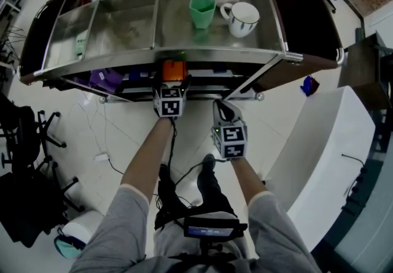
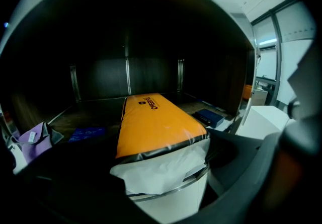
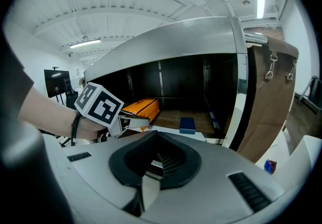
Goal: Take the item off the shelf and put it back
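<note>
Head view: shelf unit seen from above, steel top carrying a green cup and a white mug. Orange package shows only as a small patch under the top's front lip. Left gripper is right at that patch. Right gripper is apart from the package, outside the shelf front.

Left gripper view: looks into the dark lower shelf, which the head view cannot see. Package lies lengthwise, with its white crimped end at the shelf's front edge. Left gripper has its jaws set wide and closed on that end, one on each side. Small blue box sits to one side of the package and a flat blue packet to the other. Purple packet lies beyond the flat blue packet. Bare shelf floor behind the package runs to the back wall.

Right gripper view: side look at the package with the left gripper on its near end. Blue box stands apart from it, with open floor between. Right gripper has its jaws together on nothing.

Hard to read: lettering on the package, and the shelf corners, which are lost in shadow. The left jaw is only a dark shape at frame bottom.
</note>
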`<action>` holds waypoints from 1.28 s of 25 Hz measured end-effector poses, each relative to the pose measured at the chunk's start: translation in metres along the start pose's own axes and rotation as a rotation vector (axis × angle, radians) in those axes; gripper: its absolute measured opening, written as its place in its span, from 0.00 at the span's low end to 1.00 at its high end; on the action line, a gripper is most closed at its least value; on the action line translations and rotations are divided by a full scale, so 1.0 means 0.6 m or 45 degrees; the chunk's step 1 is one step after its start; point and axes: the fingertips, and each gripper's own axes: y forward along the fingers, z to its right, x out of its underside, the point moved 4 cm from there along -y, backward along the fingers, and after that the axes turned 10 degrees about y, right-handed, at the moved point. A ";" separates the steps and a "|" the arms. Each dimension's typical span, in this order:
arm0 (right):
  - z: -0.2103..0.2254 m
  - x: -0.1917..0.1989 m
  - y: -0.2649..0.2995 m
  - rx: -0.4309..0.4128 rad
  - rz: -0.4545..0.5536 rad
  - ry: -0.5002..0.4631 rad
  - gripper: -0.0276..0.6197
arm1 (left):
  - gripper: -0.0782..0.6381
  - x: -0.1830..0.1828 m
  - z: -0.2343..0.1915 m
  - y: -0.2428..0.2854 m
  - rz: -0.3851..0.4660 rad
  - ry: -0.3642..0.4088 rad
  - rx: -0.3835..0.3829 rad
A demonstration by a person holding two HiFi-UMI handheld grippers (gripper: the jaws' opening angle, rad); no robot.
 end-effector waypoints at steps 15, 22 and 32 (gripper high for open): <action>-0.067 -0.026 -0.084 0.023 0.053 0.020 0.06 | 0.76 0.004 0.021 -0.220 0.032 -0.016 0.135; -0.101 -0.017 -0.140 0.035 0.066 0.021 0.06 | 0.76 -0.007 -0.001 -0.359 0.062 -0.001 0.163; -0.151 -0.009 -0.205 0.053 0.107 0.013 0.06 | 0.76 0.015 -0.065 -0.528 0.087 0.000 0.117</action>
